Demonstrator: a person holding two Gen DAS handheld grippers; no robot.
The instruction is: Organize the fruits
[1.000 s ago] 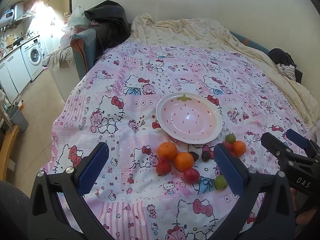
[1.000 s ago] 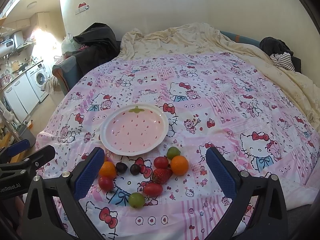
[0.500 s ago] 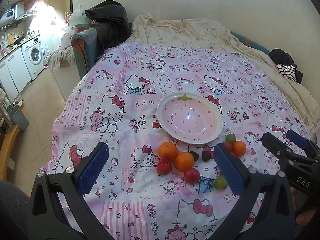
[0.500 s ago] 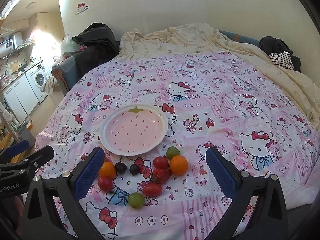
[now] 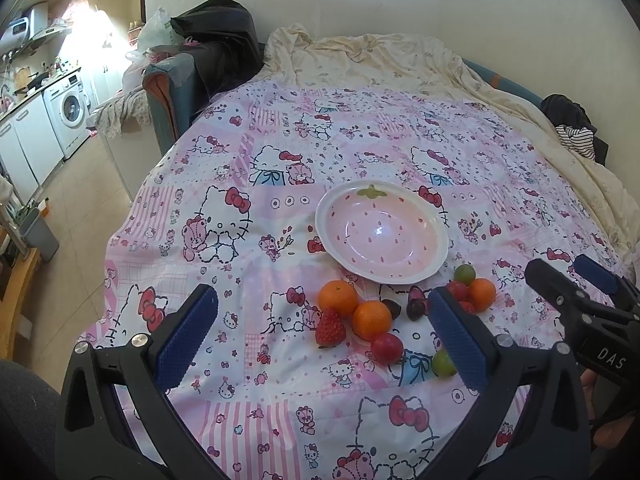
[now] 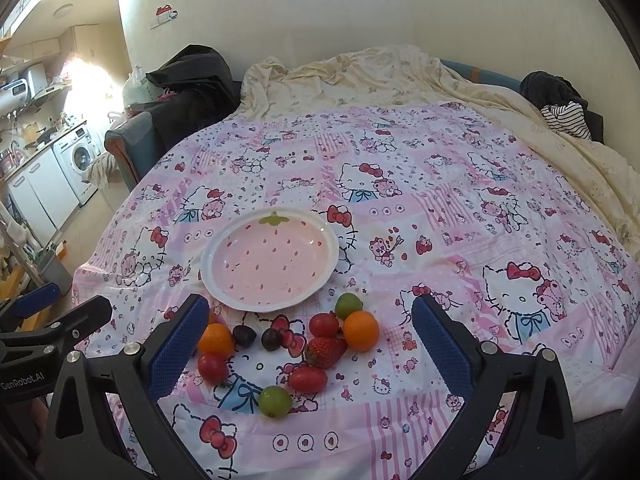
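Right wrist view: cartoon-cat bedspread (image 6: pixel 440 208), washing machine (image 6: pixel 82 156) beyond.

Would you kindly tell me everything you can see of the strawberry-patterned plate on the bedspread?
The plate is round and shallow, seemingly glazed ceramic, with a white rim and a pink well dotted with red seed marks. A green leaf motif sits on its far edge. It is empty and lies flat on the Hello Kitty bedspread, just beyond the loose fruit; none visibly touches it. Light glints off the well in the left wrist view. Neither gripper is in contact with it.
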